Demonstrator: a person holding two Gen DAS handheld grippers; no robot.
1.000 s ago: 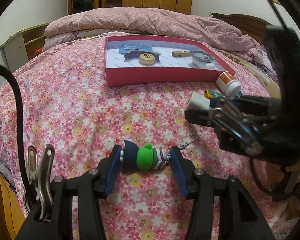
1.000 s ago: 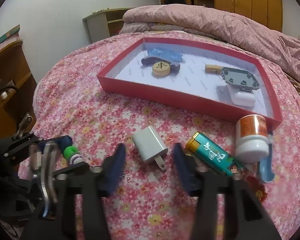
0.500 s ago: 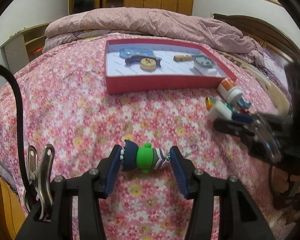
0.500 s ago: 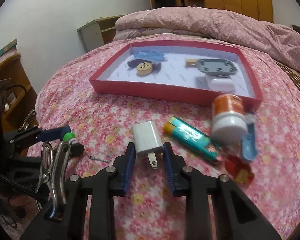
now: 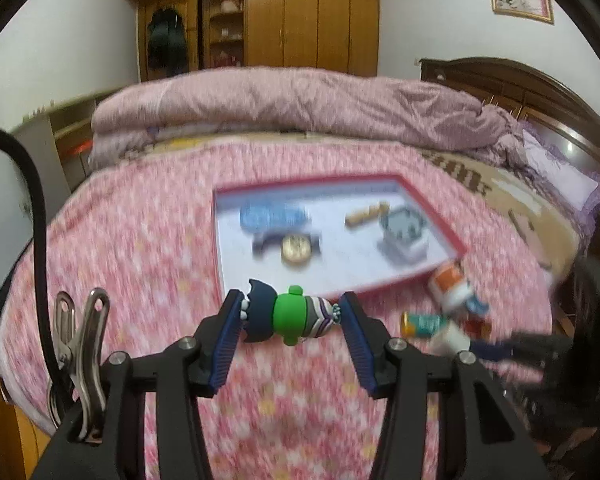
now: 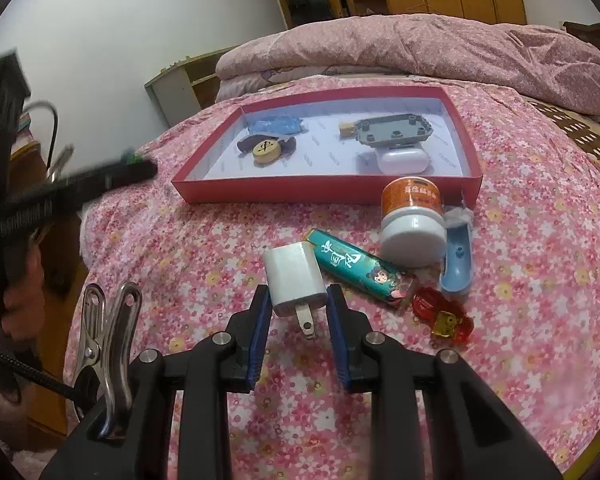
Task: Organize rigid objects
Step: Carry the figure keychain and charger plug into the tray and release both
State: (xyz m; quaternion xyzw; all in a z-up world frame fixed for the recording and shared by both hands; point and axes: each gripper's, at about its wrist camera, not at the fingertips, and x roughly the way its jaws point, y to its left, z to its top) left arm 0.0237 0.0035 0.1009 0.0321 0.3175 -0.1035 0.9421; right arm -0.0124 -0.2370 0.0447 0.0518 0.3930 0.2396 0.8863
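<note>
Now left gripper (image 5: 291, 316) grips toy figure (image 5: 290, 315), right gripper (image 6: 296, 308) grips white charger (image 6: 294, 278)

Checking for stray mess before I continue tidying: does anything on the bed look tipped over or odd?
Yes. The orange-labelled jar lies tipped against the red tray, outside its near right corner, cap towards the camera, with the teal lighter and blue scoop loose beside it.

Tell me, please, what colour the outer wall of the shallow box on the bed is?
Red outside, white inside; the box shows best in the right wrist view.
</note>
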